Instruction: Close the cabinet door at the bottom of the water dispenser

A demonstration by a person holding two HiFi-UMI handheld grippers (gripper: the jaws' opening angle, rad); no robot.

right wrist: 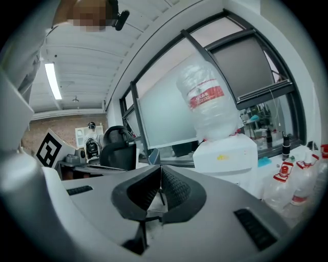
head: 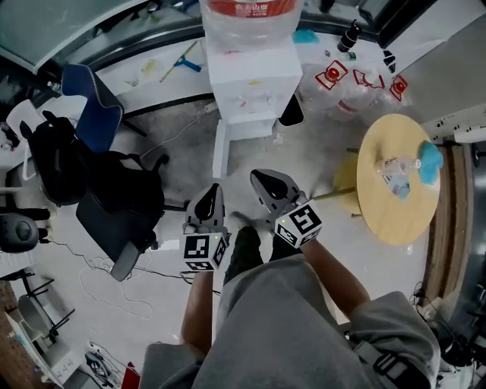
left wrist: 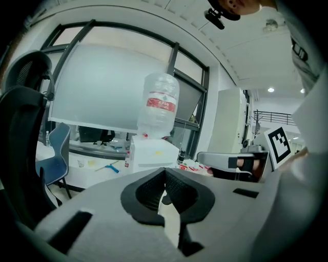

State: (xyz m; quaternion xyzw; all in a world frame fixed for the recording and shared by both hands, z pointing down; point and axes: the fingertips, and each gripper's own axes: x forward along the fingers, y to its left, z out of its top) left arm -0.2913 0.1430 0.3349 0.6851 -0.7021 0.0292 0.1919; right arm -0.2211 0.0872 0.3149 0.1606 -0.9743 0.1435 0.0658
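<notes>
The white water dispenser [head: 253, 83] stands ahead on the floor with a clear bottle [head: 247, 15] on top. Its bottom cabinet door [head: 221, 148] is swung open toward me at the lower left of the unit. My left gripper [head: 215, 190] and right gripper [head: 260, 178] are held side by side short of the door, apart from it, both shut and empty. In the left gripper view the jaws [left wrist: 165, 175] meet below the dispenser [left wrist: 151, 153]. In the right gripper view the jaws [right wrist: 160, 174] meet left of the dispenser [right wrist: 225, 156]. The gripper bodies hide the door in both gripper views.
A round wooden table [head: 383, 216] with a small bottle and blue cloth stands at the right. A black office chair [head: 114, 197] and a blue chair [head: 95, 106] are at the left. Several red-capped water bottles [head: 357, 83] sit right of the dispenser. Cables trail on the floor.
</notes>
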